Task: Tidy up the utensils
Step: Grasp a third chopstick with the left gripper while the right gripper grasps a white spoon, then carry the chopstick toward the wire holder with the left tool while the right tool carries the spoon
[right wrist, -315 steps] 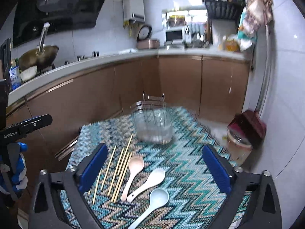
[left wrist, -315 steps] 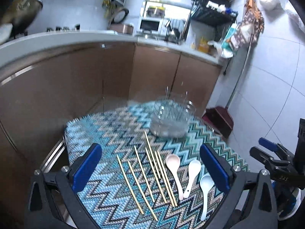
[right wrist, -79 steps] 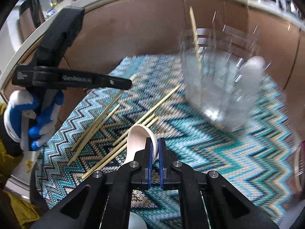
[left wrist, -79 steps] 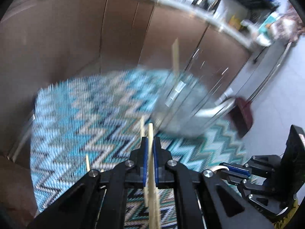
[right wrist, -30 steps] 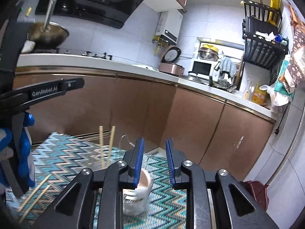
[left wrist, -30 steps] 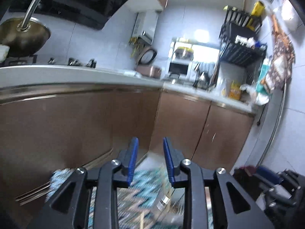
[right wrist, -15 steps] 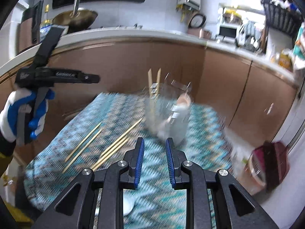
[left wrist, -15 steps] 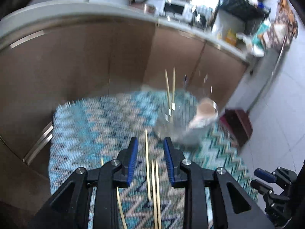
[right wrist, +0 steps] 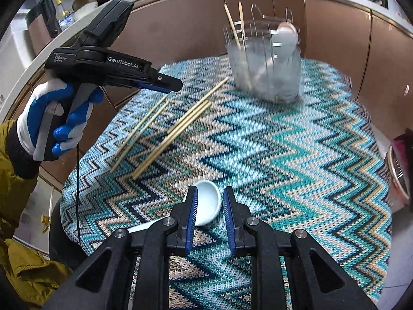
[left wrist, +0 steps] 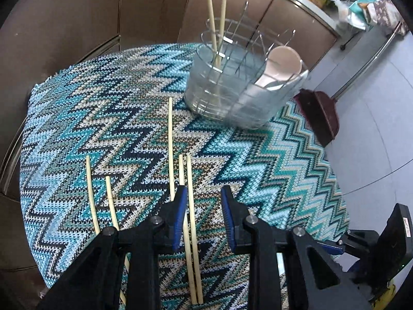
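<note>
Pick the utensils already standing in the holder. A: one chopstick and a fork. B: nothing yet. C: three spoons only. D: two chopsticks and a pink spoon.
D: two chopsticks stand upright in the holder, with a pink spoon leaning at its other side.

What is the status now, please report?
Left gripper open above loose chopsticks. Right gripper open around pale blue spoon. Holder has two chopsticks, pink spoon. Nothing in the way.

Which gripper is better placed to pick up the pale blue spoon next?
Right. The right gripper is open with the pale blue spoon bowl between its fingers. The left gripper is open over the chopsticks.
</note>
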Action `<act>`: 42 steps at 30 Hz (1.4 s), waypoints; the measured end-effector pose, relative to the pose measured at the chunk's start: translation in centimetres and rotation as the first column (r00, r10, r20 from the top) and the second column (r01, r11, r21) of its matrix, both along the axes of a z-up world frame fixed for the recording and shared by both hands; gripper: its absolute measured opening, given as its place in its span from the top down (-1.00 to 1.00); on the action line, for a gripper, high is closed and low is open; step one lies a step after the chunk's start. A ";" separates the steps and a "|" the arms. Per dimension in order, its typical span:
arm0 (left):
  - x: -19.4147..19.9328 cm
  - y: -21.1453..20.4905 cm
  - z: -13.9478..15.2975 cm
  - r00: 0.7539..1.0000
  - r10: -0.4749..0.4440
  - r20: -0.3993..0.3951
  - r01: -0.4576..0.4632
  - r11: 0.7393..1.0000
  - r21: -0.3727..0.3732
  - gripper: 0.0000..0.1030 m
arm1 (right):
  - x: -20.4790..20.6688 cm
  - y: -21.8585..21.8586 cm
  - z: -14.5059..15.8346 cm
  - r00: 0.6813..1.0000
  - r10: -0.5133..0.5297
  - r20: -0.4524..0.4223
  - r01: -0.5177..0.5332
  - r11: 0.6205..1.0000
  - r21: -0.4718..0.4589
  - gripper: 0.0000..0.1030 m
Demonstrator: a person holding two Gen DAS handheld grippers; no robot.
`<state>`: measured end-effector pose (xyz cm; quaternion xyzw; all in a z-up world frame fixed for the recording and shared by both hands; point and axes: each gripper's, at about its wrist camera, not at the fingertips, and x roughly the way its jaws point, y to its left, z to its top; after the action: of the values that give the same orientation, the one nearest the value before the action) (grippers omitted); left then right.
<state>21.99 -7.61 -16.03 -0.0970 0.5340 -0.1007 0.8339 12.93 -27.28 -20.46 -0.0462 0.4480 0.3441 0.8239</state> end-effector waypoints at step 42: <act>4.1 2.8 -1.5 0.983 0.138 0.118 -0.149 0.985 0.089 0.91 | 3.5 1.8 -2.9 0.982 0.128 -0.136 -0.125 0.992 0.025 0.83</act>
<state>26.07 -4.83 -17.49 -0.0888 0.4824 -0.0195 0.8712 16.41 -25.43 -23.39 -0.0439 0.4971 0.4018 0.7678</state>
